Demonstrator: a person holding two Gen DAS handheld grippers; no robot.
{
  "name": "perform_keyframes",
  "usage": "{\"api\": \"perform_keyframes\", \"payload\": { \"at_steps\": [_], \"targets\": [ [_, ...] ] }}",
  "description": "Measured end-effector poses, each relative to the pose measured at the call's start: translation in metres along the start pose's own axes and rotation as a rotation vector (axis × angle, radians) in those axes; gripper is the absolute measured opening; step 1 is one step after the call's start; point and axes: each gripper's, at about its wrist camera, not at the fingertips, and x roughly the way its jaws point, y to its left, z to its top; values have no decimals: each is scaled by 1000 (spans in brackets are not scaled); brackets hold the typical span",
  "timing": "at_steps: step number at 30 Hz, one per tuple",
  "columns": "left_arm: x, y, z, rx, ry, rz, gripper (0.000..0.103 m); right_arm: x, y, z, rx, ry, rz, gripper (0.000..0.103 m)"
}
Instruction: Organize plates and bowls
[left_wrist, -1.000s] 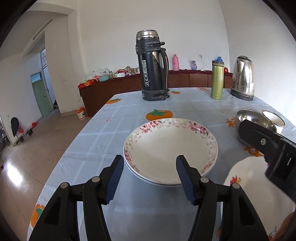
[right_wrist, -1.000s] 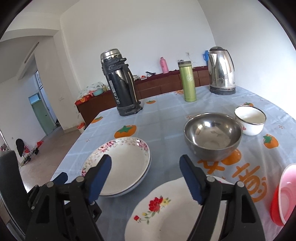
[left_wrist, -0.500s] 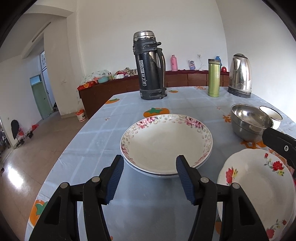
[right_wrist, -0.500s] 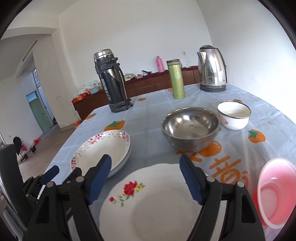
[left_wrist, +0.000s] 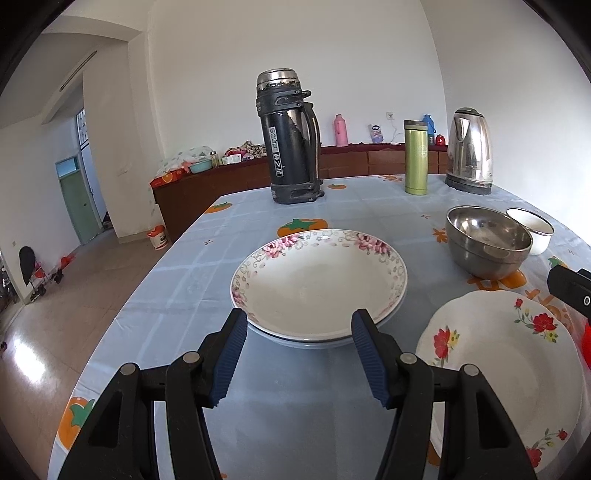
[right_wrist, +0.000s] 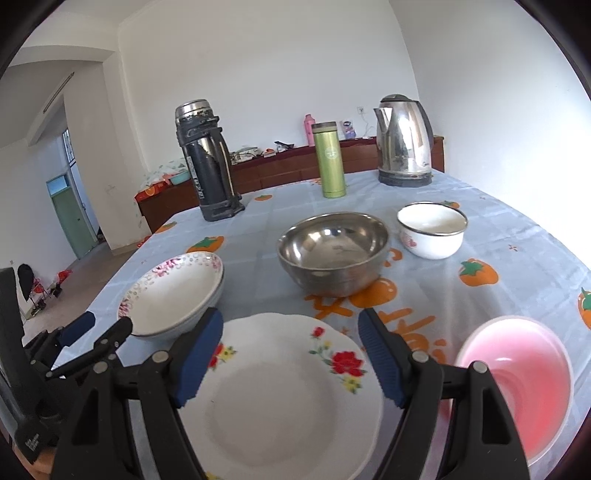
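A pink-flowered deep plate (left_wrist: 319, 282) sits stacked on another plate, just ahead of my open, empty left gripper (left_wrist: 297, 338); it also shows in the right wrist view (right_wrist: 173, 295). A white plate with red flowers (right_wrist: 284, 391) lies under my open, empty right gripper (right_wrist: 290, 338) and shows in the left wrist view (left_wrist: 506, 373). A steel bowl (right_wrist: 332, 253), a white enamel bowl (right_wrist: 431, 230) and a pink plastic bowl (right_wrist: 517, 384) stand to the right. The left gripper (right_wrist: 74, 343) shows at the left of the right wrist view.
A black thermos (left_wrist: 290, 136), a green flask (left_wrist: 416, 157) and a steel kettle (left_wrist: 470, 151) stand at the far side of the table (left_wrist: 177, 295). The table's left edge drops to the floor. A sideboard lines the back wall.
Both grippers have drawn back and to the right. The red-flowered plate has come fully under the right gripper, and the pink bowl has come into view.
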Motion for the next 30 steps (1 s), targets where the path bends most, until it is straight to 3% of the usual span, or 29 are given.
{"api": "perform_keyframes", "payload": {
  "at_steps": [6,8,10,12,16,21,30],
  "targets": [
    [-5,-7,-2,17,-4,-10,61,-2,-16,-1,9,11,-10,71],
    [-5,-7,-3,7,9,-40,61,-2,-21,0,12,17,-11,65],
    [-5,-7,-4,-6,28,-71,61,-1,-26,0,19,32,-6,50],
    [-5,-8,-5,-28,56,-114,61,2,-34,0,32,54,-8,42],
    [-7,-17,-8,-50,101,-192,61,5,-49,1,85,73,4,41],
    [-9,-34,-13,-5,117,-198,61,10,-47,0,45,103,8,42],
    [1,-41,-19,-21,198,-240,61,29,-40,-5,-26,178,-13,41]
  ]
}}
